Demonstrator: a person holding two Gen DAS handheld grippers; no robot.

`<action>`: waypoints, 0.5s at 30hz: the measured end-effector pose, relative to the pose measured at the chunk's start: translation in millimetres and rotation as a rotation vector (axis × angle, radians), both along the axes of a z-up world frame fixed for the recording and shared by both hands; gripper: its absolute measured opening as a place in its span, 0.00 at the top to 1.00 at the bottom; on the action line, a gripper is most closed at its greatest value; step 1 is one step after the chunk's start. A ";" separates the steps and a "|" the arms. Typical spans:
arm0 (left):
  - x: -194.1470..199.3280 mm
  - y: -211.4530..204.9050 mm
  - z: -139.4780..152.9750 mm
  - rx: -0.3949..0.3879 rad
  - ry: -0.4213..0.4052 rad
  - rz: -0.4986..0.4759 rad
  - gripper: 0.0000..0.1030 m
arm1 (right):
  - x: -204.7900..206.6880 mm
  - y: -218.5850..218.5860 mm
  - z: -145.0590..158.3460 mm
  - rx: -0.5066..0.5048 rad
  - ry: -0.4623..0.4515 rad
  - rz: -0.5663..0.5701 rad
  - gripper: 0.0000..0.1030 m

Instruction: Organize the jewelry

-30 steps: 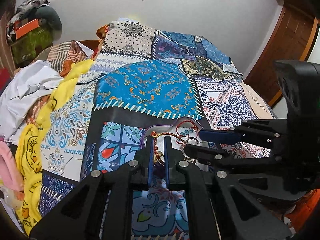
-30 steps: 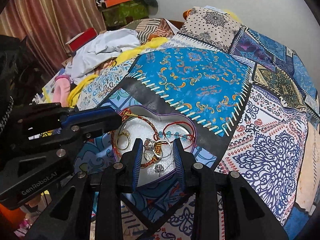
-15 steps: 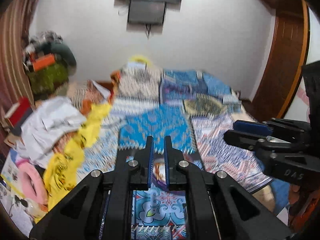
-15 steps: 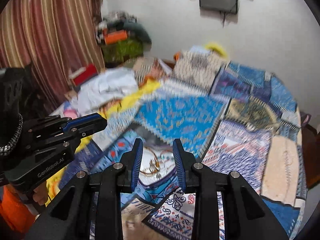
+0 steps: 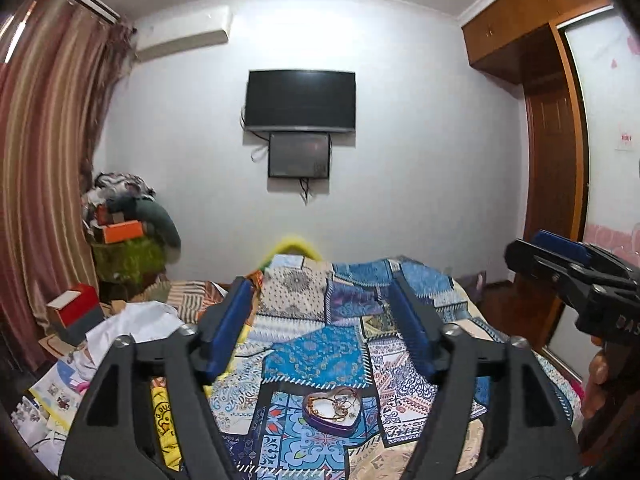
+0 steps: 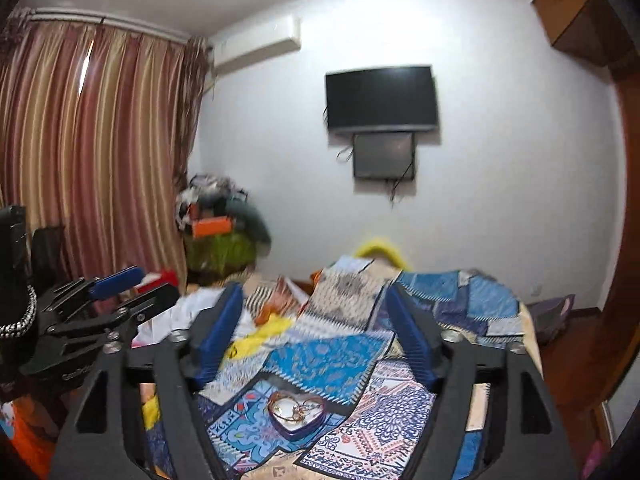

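Both claws have lifted away and spread. Left view: my left claw [image 5: 320,332] is empty, heart-shaped tin [image 5: 331,411] with jewelry on the bed [image 5: 316,356]. Right view: right claw [image 6: 316,340] empty; I should descend slowly.

Both grippers [image 5: 320,328] [image 6: 316,332] raised — seemingly agape, empty

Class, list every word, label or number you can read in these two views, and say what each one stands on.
"DAS": partial, cut off, on the right gripper body.
"GenRobot": faint, partly hidden, on the left gripper body.
Small pink sign on the wardrobe door: red print, too small to read.
Yellow cloth on the bed: dark print, partly hidden, unreadable.
Heart-shaped box: no text seen.
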State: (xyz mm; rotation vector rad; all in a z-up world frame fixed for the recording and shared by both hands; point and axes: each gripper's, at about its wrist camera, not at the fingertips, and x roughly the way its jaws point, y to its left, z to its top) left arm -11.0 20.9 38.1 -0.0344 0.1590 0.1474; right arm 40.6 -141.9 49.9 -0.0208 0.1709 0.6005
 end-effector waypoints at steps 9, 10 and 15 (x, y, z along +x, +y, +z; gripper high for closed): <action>-27.9 -4.4 0.4 -0.007 -0.036 0.044 0.04 | -22.1 0.6 -3.0 -0.005 -0.040 -0.080 0.00; -29.4 -4.8 0.0 -0.008 -0.037 0.045 0.03 | -22.3 2.7 -2.7 -0.009 -0.041 -0.079 0.00; -33.8 -8.2 -1.5 -0.013 -0.031 0.047 0.03 | -23.7 5.0 -2.7 -0.018 -0.040 -0.075 0.00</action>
